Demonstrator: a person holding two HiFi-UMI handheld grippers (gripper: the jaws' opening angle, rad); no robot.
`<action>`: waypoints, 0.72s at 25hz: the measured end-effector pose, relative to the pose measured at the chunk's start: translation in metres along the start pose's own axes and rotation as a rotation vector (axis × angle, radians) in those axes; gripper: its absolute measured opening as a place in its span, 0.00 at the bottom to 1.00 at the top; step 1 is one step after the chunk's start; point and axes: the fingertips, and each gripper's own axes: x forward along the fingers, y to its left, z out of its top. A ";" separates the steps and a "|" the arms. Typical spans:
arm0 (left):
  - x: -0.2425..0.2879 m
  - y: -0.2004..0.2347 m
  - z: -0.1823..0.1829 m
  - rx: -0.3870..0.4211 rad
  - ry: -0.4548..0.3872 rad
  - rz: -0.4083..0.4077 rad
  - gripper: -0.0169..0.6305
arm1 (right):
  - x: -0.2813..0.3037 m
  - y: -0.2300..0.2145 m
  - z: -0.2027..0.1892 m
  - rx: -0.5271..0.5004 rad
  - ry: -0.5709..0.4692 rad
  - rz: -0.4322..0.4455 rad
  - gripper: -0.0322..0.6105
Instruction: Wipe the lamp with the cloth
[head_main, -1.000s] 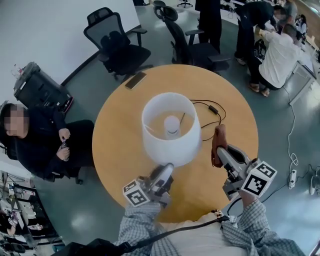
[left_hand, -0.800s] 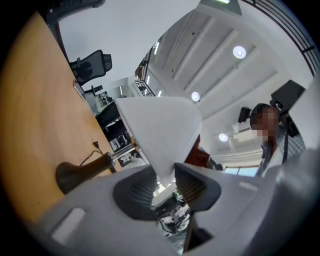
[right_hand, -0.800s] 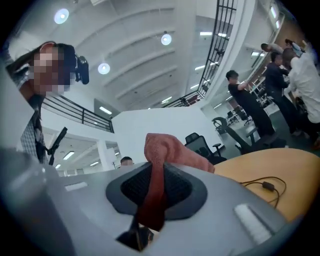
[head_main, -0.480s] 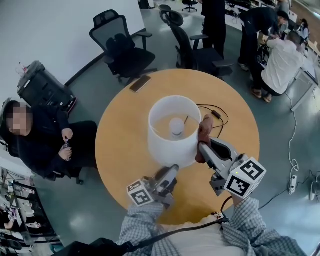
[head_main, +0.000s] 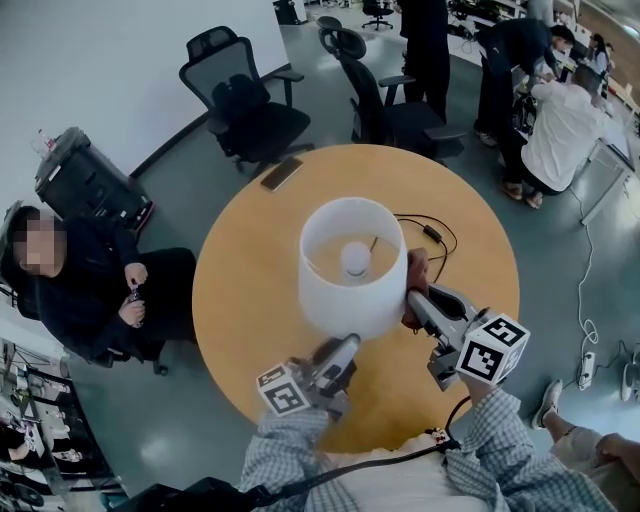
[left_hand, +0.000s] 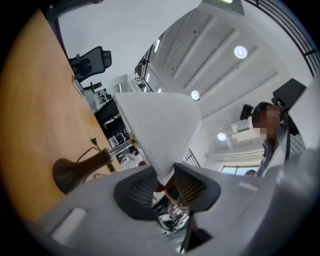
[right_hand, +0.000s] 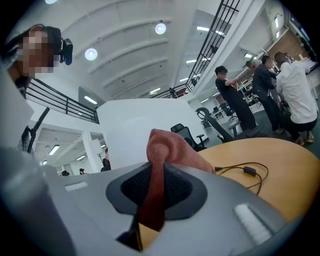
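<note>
— While my left tongs (left_hand: 166, 179) stay clamped on the bottom rim of the white lampshade (head_main: 345, 300) to steady it, my right tongs (head_main: 413, 300) have swung in from the right. Their jaws are pinched shut on the reddish-brown cloth (head_main: 416, 268).

— What changed within the second?

— The cloth did. It stood upright, well clear of the shade, over bare tabletop. Now its bunched top touches the shade's right wall. My left tongs and the lamp itself have not shifted.

— What does that mean for the job?

— As I judge it, the approach is over and the wiping is about to begin. Contact is made, but almost all of the shade has yet to be wiped. With the shade pinned on my side, the cloth can drag round it without tipping the lamp.

— Where does the lamp stand?

— It stands in the middle of the round wooden table (head_main: 240, 290) on a dark base (left_hand: 75, 170), with its bulb (head_main: 354, 257) showing through the open top. Its power cord (head_main: 431, 232) trails behind to the right. A phone (head_main: 283, 173) lies near the far edge. Beyond that are empty office chairs (head_main: 250, 105) and people at desks (head_main: 560, 110).
</note>
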 end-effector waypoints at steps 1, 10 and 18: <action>0.000 0.000 0.000 0.001 -0.001 0.001 0.19 | 0.004 0.001 0.011 -0.008 -0.014 0.028 0.15; 0.004 -0.002 -0.004 -0.002 -0.007 0.002 0.19 | 0.050 -0.004 0.094 -0.001 0.001 0.365 0.15; 0.008 -0.007 -0.002 -0.003 -0.002 0.004 0.18 | 0.110 -0.010 0.107 0.102 0.200 0.596 0.15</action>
